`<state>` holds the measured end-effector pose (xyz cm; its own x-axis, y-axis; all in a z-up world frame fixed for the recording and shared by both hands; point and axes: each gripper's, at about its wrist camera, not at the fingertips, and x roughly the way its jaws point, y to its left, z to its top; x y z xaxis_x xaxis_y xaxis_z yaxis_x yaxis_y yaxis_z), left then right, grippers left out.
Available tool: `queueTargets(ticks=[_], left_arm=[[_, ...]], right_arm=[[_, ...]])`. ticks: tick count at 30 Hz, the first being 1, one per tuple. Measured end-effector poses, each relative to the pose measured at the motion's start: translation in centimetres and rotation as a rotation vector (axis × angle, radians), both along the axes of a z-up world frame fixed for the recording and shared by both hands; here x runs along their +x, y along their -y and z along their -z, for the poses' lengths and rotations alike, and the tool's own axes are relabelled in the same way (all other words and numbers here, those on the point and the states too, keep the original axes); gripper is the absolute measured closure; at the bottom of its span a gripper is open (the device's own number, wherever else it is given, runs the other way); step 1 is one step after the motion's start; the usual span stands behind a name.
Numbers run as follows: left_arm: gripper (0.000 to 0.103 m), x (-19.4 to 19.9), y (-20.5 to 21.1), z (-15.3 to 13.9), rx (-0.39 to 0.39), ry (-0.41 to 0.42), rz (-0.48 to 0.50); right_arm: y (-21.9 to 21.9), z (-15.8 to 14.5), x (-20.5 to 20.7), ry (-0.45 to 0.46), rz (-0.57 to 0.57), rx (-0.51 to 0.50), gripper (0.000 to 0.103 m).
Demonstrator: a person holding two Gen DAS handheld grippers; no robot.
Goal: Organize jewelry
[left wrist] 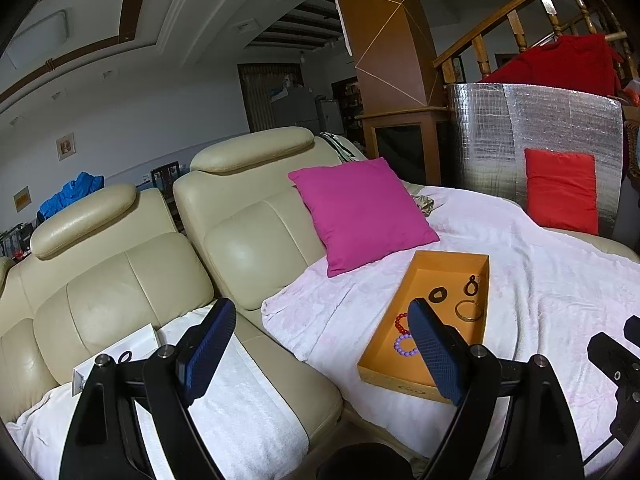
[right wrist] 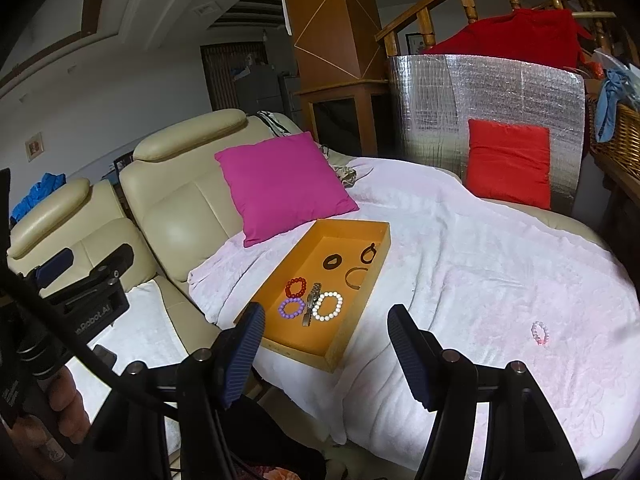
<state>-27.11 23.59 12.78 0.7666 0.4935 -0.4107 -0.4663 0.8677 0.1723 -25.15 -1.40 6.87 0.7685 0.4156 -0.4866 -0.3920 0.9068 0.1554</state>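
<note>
Orange tray holds bracelets; pink bracelet outside on blanket.

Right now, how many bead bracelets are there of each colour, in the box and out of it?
Red bead bracelet: 1
Purple bead bracelet: 1
White bead bracelet: 1
Pink bead bracelet: 1, lying on the blanket, outside the orange box
Total: 4
</note>
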Motion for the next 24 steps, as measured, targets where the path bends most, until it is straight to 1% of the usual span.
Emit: queueTargets(ticks=[14,24], left_arm=[[0.015,-0.1,-0.7,0.1,-0.018,0.008,0.001],[0.015,0.1,-1.4,0.3,-0.029,0.008,-0.005]], right_arm=[[-0.8,0.0,0.8,0.001,-0.002,-0.015,0.035],[-2.4,0.2,1.8,-0.001,-0.011,-0.039,0.035]])
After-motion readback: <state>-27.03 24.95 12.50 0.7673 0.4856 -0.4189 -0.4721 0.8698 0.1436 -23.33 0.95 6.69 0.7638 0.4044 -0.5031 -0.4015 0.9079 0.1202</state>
